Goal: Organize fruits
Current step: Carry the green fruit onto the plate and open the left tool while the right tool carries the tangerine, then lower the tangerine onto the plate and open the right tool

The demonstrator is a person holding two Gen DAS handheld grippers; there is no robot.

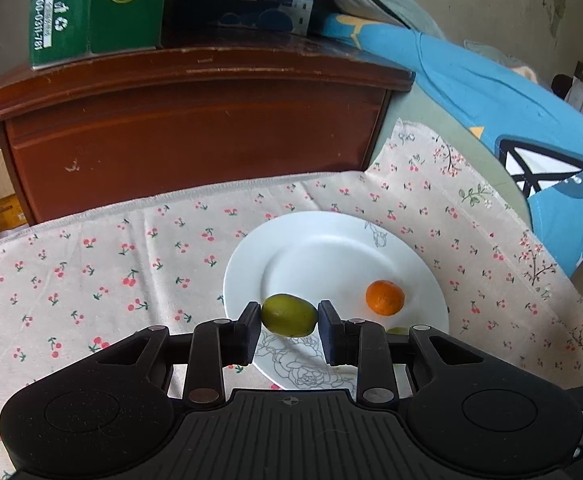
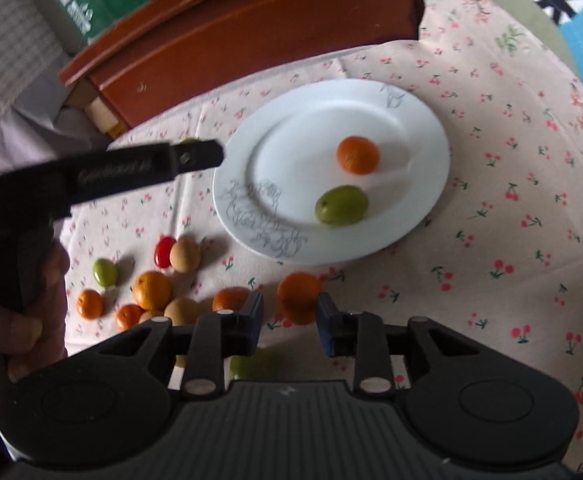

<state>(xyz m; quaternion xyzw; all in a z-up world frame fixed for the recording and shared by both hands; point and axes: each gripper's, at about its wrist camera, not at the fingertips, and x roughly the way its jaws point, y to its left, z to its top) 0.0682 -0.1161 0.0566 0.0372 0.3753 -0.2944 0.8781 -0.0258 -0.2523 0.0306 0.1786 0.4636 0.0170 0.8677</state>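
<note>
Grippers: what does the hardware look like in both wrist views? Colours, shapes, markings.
Both match. Left gripper: matte black plastic, ribbed centre plate with a small crosshair mark, round domed housing either side, silver rivets on the linkage bars, dark blue pads on the fingers. Right gripper is the same build. Seen side-on from the right wrist, the left unit carries pale lettering, too blurred to read. No cables or sleeves visible.

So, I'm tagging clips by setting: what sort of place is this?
Probably a home bedroom or living room: a cherry-print cloth under a white plate, a worn wooden cabinet stacked with cartons, and bedding beside it.
</note>
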